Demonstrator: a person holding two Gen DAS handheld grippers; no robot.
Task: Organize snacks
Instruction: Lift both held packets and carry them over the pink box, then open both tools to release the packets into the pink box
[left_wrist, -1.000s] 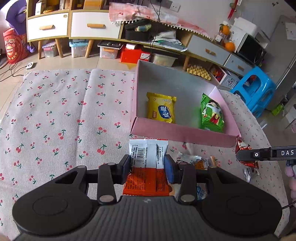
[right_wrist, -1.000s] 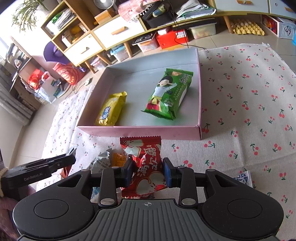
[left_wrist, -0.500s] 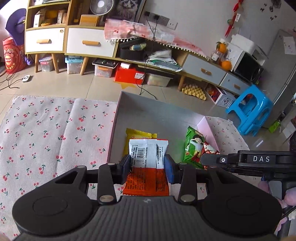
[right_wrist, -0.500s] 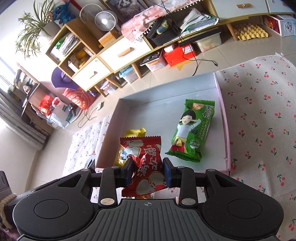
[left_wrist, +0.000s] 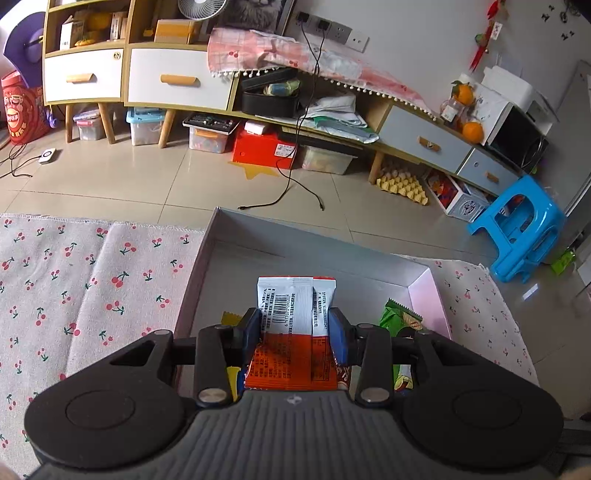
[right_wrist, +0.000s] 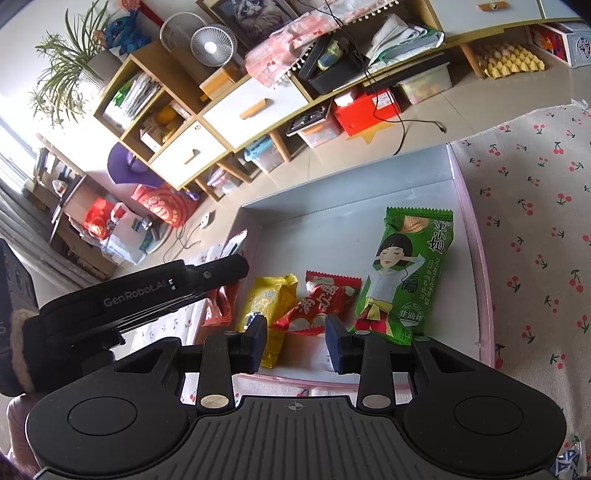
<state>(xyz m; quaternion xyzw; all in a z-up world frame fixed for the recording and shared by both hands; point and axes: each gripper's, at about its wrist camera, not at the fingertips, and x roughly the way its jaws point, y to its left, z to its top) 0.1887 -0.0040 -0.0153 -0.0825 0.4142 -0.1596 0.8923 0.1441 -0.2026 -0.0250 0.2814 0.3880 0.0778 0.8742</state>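
Note:
My left gripper is shut on an orange and white snack packet and holds it above the pink box. My right gripper is open over the box's near edge. A red snack packet lies on the box floor just past its fingertips, between a yellow packet and a green packet. The left gripper also shows at the left of the right wrist view, with its packet hanging beside the box wall.
The box sits on a cherry-print cloth, which also spreads left of it. A small packet lies on the cloth at the bottom right. Beyond are tiled floor, shelves, storage bins and a blue stool.
My right gripper has opened and let go of the red packet, which now lies in the box. My left gripper has moved forward over the box with its packet.

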